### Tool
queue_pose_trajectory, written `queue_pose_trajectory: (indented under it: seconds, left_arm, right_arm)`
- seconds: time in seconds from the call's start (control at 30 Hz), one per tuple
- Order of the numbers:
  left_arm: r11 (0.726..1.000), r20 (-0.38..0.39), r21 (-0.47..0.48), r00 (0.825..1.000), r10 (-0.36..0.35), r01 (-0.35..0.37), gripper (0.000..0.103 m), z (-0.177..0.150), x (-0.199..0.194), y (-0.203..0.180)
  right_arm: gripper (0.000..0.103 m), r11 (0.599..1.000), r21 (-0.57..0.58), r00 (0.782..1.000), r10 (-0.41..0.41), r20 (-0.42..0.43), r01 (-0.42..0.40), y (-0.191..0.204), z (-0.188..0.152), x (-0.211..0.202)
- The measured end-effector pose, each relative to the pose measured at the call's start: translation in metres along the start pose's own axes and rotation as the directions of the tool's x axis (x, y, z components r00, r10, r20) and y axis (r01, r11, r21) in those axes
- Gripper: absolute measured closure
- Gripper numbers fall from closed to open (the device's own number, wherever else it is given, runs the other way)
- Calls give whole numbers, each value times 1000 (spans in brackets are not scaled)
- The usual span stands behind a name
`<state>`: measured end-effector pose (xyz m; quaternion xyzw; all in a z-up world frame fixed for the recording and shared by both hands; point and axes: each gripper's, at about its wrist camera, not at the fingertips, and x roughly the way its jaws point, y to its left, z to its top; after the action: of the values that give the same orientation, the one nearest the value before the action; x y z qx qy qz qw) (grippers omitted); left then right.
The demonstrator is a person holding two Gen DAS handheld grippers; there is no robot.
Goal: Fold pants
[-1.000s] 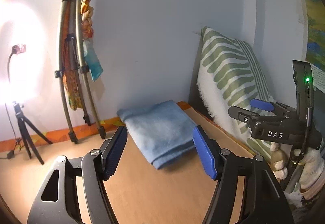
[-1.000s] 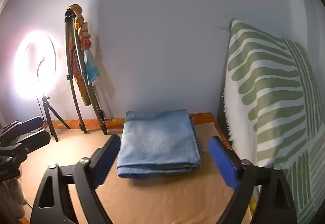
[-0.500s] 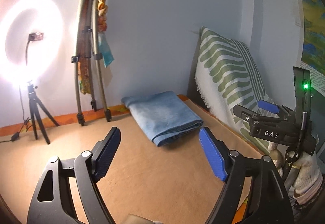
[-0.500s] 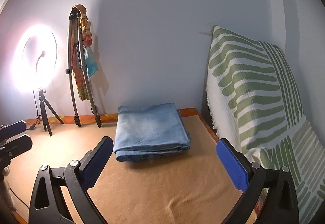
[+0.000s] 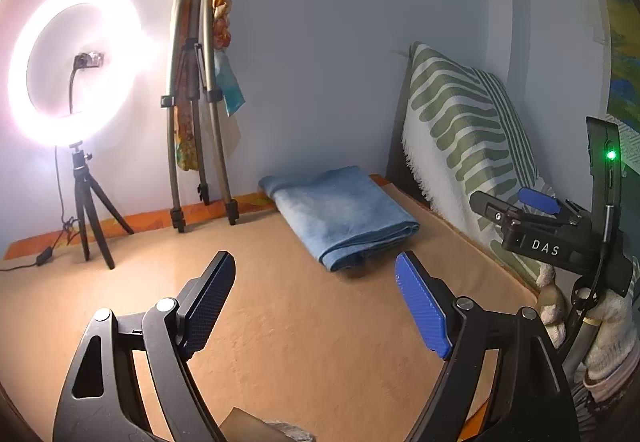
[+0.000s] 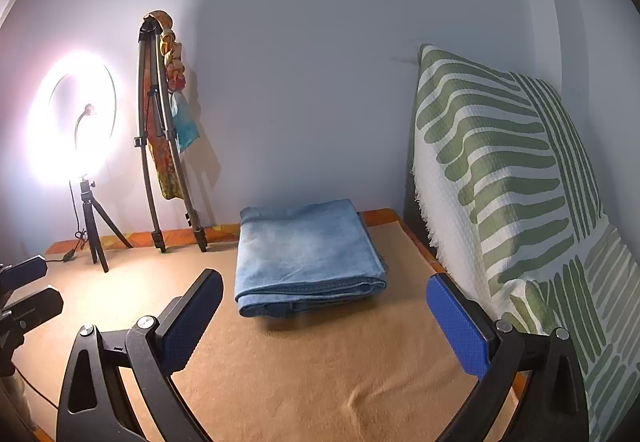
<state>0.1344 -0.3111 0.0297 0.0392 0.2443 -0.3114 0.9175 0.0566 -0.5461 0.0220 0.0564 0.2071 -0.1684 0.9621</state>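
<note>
The light blue denim pants (image 5: 340,213) (image 6: 308,254) lie folded into a compact rectangle on the tan cloth surface (image 6: 320,370), near the back wall. My left gripper (image 5: 313,262) hovers short of the near fold; its jaws are opening and nothing is between them. My right gripper (image 6: 323,280) stands wide open in front of the pants, its pads apart from the fabric. The right gripper (image 5: 536,201) also shows at the right of the left wrist view, held by a gloved hand (image 5: 608,326). The left gripper (image 6: 28,286) shows at the left edge of the right wrist view.
A lit ring light (image 5: 74,57) on a small tripod stands at the back left. Beside it a folded tripod (image 5: 196,97) hung with scarves leans on the wall. A green-and-white patterned cushion (image 6: 504,177) stands along the right side.
Both grippers have drawn back from the folded pants, which now look smaller and farther away. Both pairs of jaws have spread wider. The pants have not moved.
</note>
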Motion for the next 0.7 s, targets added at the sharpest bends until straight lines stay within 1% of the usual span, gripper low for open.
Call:
queue_pose_trajectory:
  seconds: [0.13,0.33,0.7]
  left_arm:
    - [1000,-11,-2,1000,7,-7,20,-2,1,3]
    - [1000,-8,-9,1000,18,-18,20,-1,-1,7]
    - [1000,-14,10,1000,25,-25,20,-4,1,3]
  right_arm:
    - [0,1000,-4,1000,4,-2,-4,2,-1,2]
    - [0,1000,-13,1000,11,-10,-11,6,-2,7]
    - [0,1000,-20,1000,21,-23,-21,7,-5,9]
